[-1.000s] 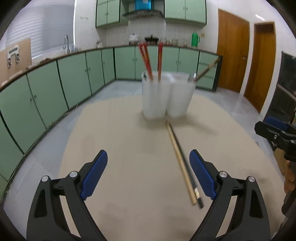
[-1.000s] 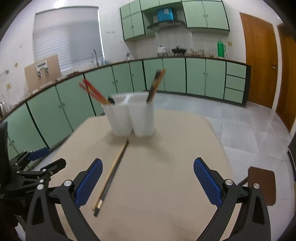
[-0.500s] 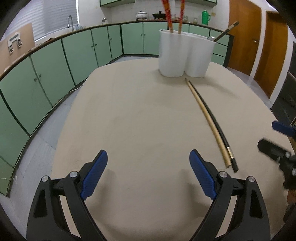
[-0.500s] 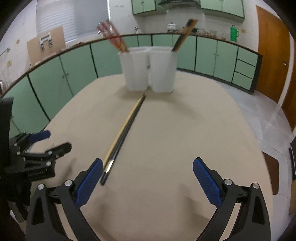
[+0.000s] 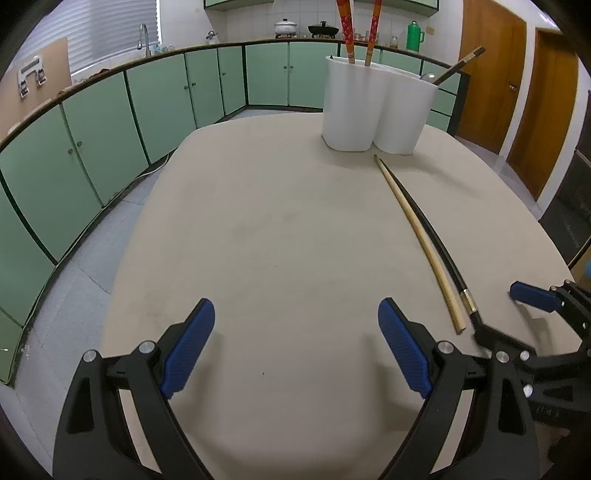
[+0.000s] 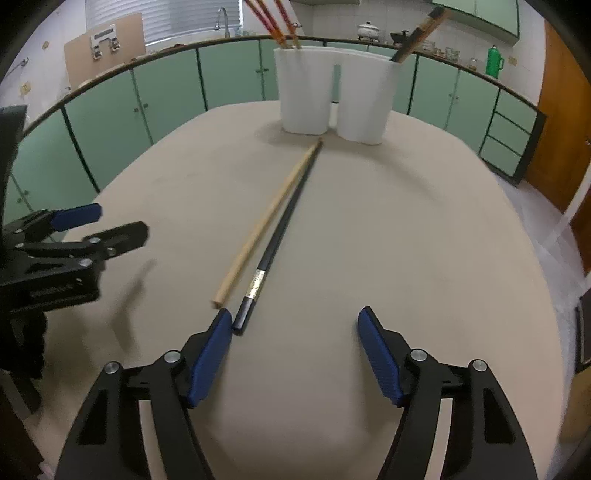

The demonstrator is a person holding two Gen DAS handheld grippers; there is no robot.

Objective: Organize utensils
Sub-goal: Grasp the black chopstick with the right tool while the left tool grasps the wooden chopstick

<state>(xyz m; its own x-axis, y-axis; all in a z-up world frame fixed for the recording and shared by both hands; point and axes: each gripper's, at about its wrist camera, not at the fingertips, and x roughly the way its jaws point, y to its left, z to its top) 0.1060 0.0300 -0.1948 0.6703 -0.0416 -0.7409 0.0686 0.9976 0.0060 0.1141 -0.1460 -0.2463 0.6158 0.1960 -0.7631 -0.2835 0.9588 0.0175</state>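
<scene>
Right wrist view puts my right gripper (image 6: 295, 328) low over the beige table (image 6: 424, 229), tilted down at the near ends of the two loose chopsticks. Its jaws have just been closing, but nothing is pinched between them: the black chopstick with the metal band (image 6: 280, 236) ends just beside the left blue pad (image 6: 210, 358), whether touching I cannot tell, and the pale wooden chopstick (image 6: 258, 232) lies just outside that pad. I read this as lining up on the dark stick's butt end, where it is easiest to lift.

Both sticks lie side by side, converging toward the white plastic two-compartment holder (image 6: 332, 96) at the far edge, so each has a short trip to a cup.

My left gripper (image 5: 295, 343) hovers spread wide and empty over bare table, near the sticks, I judge as a waiting hand.

Count: two loose chopsticks on the table; in the holder, red-orange chopsticks (image 5: 360, 29) in the left cup, two seen from the left wrist, though the right wrist view hints at three; dark-tipped sticks (image 6: 421, 29) in the right cup, number unclear.
</scene>
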